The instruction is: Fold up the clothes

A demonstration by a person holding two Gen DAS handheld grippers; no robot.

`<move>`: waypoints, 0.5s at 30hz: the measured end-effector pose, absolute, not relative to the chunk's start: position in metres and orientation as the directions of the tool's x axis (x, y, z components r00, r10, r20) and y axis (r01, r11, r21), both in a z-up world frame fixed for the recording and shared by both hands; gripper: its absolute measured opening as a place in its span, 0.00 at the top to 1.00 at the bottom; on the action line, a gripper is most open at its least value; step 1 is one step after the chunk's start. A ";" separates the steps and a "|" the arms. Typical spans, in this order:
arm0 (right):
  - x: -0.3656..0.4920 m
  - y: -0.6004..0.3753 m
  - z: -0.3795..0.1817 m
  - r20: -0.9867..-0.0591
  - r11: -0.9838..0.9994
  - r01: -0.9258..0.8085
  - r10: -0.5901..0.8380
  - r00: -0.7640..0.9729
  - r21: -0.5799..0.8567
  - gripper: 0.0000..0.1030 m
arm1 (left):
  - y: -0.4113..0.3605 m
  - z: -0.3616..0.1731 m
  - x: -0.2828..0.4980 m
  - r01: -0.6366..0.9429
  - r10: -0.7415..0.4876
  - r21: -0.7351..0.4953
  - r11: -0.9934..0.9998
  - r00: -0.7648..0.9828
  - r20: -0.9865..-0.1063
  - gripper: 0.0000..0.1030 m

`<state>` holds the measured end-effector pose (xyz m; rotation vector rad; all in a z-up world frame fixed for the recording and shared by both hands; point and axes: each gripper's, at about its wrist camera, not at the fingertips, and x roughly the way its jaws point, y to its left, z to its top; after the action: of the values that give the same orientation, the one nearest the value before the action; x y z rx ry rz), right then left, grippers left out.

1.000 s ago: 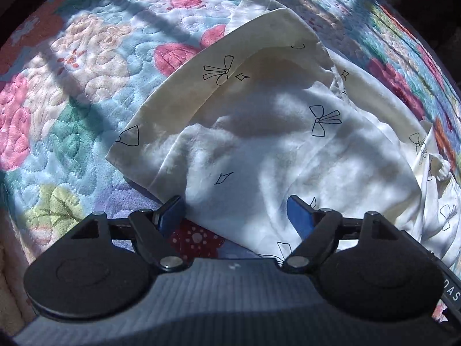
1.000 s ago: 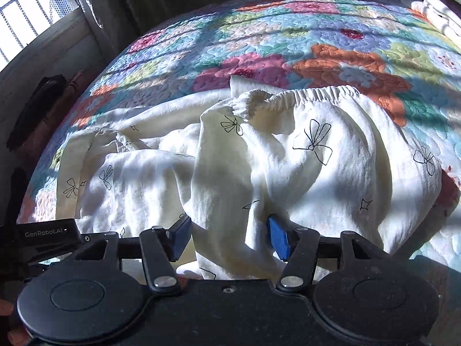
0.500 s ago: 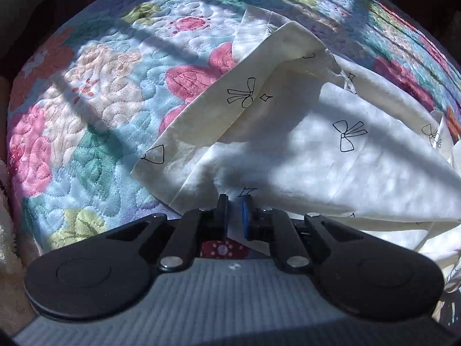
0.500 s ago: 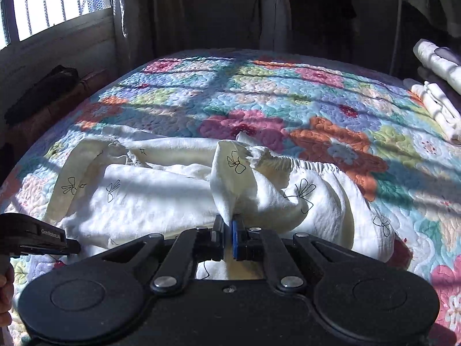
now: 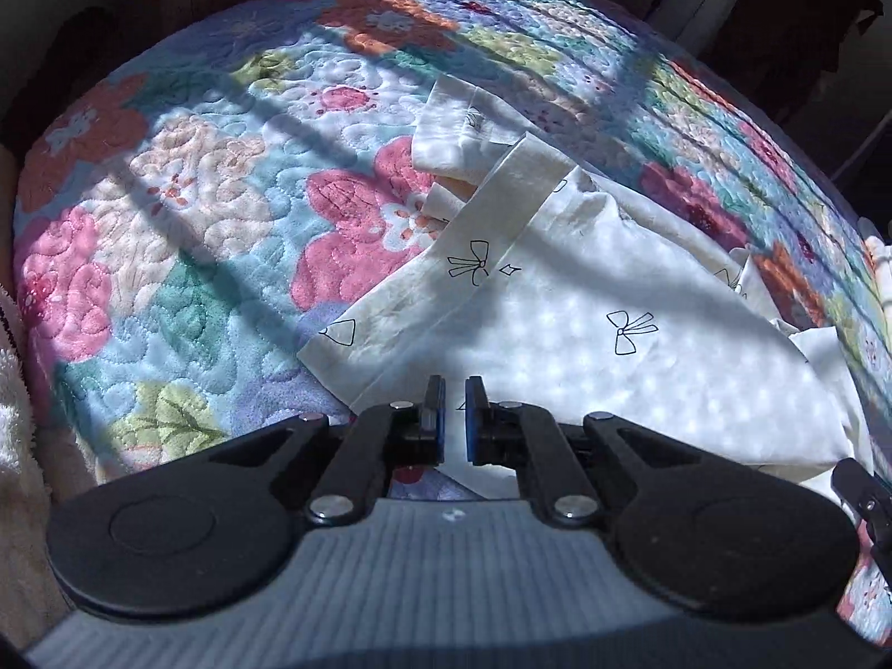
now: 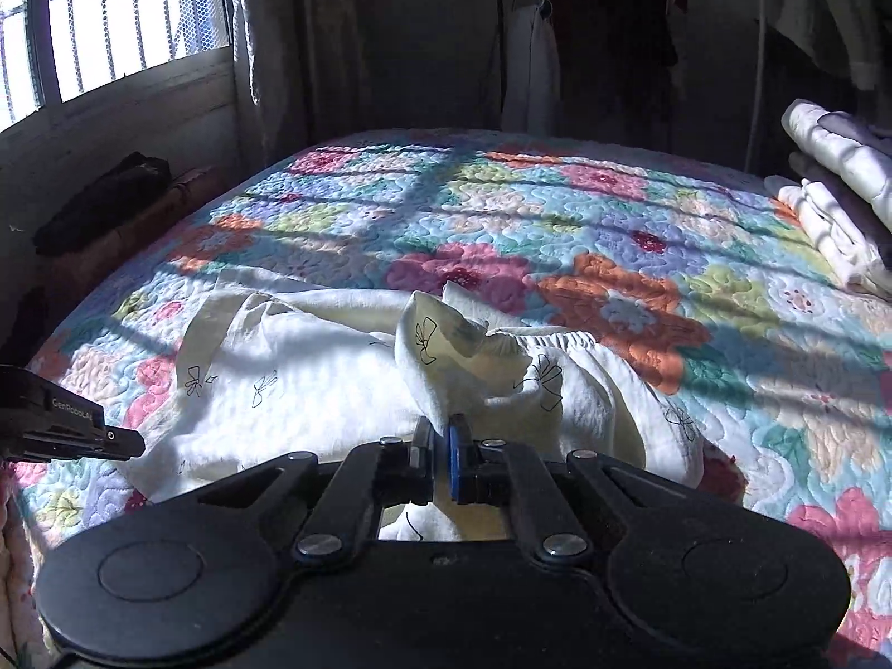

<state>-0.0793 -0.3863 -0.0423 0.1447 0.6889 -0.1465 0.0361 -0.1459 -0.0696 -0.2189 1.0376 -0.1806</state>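
Note:
A pair of cream trousers with black bow prints (image 5: pixel 585 312) lies crumpled on the flowered quilt (image 5: pixel 167 234). My left gripper (image 5: pixel 454 418) is shut on the near edge of a trouser leg, whose hem band runs up and away. In the right wrist view the trousers (image 6: pixel 312 368) spread leftwards, with the elastic waistband (image 6: pixel 552 341) at the right. My right gripper (image 6: pixel 443 449) is shut on a fold of the trousers near the waistband and holds it lifted. The left gripper's body (image 6: pixel 61 423) shows at the left edge.
The quilt (image 6: pixel 557 212) covers the whole bed. Folded white clothes (image 6: pixel 836 206) are stacked at the far right. A barred window (image 6: pixel 111 17) and a dark bundle on a ledge (image 6: pixel 100 200) are at the left. Clothes hang on a rack (image 6: pixel 557 50) behind.
Both grippers have closed on the trousers' near edge and risen, drawing the cloth up and taut. The views now take in more of the bed and room.

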 end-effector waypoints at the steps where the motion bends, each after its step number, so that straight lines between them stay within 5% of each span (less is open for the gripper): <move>1: -0.083 -0.387 -0.042 -0.642 0.980 0.182 -0.086 0.762 0.084 0.95 | -0.146 -0.068 0.033 0.051 -0.261 -0.272 0.961 0.497 -0.827 0.94; 4: -0.095 -0.391 -0.039 -0.639 0.981 0.182 -0.095 0.763 0.071 0.96 | -0.144 -0.065 0.027 0.066 -0.276 -0.281 0.957 0.500 -0.821 0.94; 9: -0.104 -0.400 -0.037 -0.617 0.974 0.227 -0.175 0.767 0.006 0.96 | -0.130 -0.077 0.038 0.015 -0.135 -0.147 0.989 0.497 -0.857 0.94; 15: -0.107 -0.402 -0.043 -0.632 0.975 0.191 -0.076 0.771 0.116 0.91 | -0.125 -0.077 0.034 0.018 -0.310 -0.339 0.941 0.451 -0.837 0.94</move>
<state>-0.1068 -0.4024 -0.0431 0.1777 0.6752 -0.1457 0.0338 -0.1247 -0.0771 -0.2996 1.0884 -0.2068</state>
